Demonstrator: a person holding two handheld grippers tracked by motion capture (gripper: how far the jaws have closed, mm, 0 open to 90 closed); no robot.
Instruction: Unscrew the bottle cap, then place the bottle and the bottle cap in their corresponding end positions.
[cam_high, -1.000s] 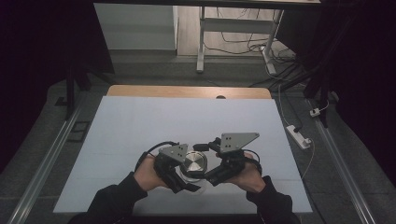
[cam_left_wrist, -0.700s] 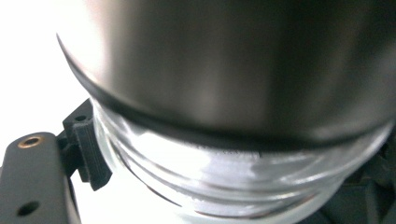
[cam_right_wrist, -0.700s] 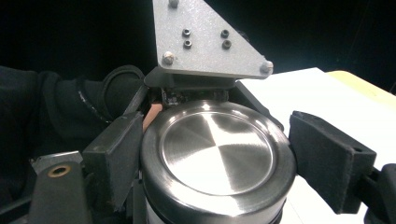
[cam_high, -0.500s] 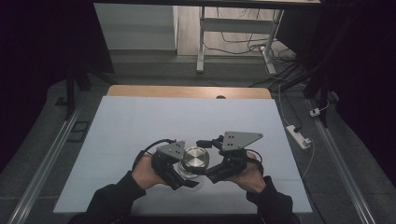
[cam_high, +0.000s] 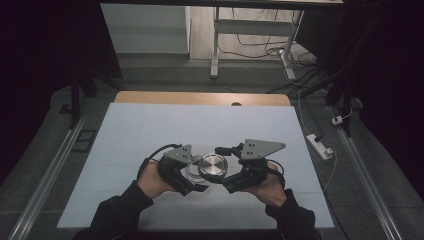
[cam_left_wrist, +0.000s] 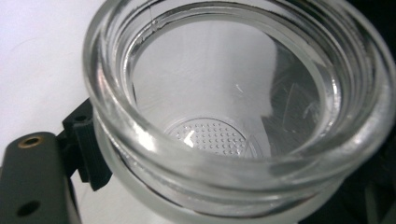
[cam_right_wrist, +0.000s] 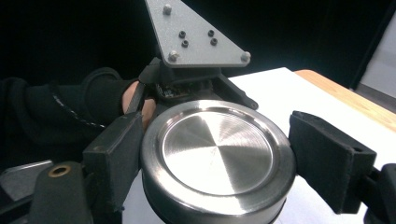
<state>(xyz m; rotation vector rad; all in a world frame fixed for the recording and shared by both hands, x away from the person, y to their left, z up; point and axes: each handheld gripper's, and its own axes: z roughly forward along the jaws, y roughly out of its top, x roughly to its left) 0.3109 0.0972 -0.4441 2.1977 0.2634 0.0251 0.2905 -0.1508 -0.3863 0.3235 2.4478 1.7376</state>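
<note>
A clear glass jar (cam_left_wrist: 224, 93) fills the left gripper view, its mouth open and nothing inside. My left gripper (cam_left_wrist: 224, 182) is shut on the jar below the threaded rim, with one black pad (cam_left_wrist: 91, 156) pressed on the glass. In the right gripper view, my right gripper (cam_right_wrist: 215, 156) is shut on a round brushed-metal lid (cam_right_wrist: 215, 149), a jaw on each side. From above, the lid (cam_high: 214, 165) sits just right of the jar (cam_high: 191, 171), between the left gripper (cam_high: 186, 175) and the right gripper (cam_high: 226, 175).
Both hands work over the front middle of a white table (cam_high: 150, 130) with a wooden strip (cam_high: 200, 98) along its far edge. A power strip (cam_high: 320, 146) lies on the floor at the right, and cables and a metal stand (cam_high: 216, 45) are beyond the table.
The lid and both grippers have drifted slightly away from the person. The jar's glass rim now shows to the left of the lid.
</note>
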